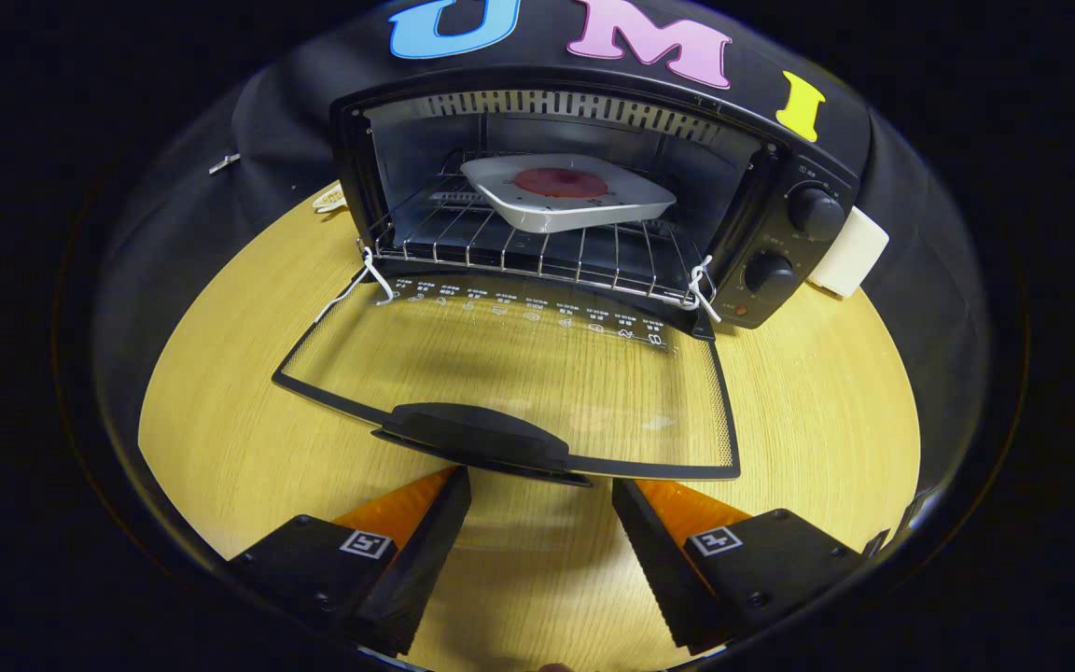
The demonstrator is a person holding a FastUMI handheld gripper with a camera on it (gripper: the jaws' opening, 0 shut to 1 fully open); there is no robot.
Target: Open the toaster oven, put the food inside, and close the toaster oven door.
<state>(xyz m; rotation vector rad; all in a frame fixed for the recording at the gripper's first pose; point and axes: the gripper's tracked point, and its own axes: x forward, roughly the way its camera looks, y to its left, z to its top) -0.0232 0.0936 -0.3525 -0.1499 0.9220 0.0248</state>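
Step in hand: food already inside, door not yet shut; closing judged to be the only part left.
Oven: black toaster oven (584, 187) on pale wooden tabletop (827, 411), standing against the booth's cloth wall.
Door: glass door with black frame (519, 373) swung fully down, lying flat toward the fingers; broad black handle (477, 439) at its near edge.
Food: round reddish slice (561, 182) on a white square plate with rounded corners (567, 194), resting on the wire rack (537, 245) within the cavity.
Gripper: gripper (542, 523) just short of the handle, fingers spread wide, holding nothing, bare tabletop between them.
Next move: probably getting a finger under or around the handle, then lifting the door up through its arc until it meets the oven front.
Risk: thin handle lip, possible slip during the swing.
Controls: two black knobs (791, 243) on the right panel.
Writing: row of small white marks along the door's hinge edge, too small to read; no brand legible.
Beside the oven: white rounded block (850, 252), purpose unclear.
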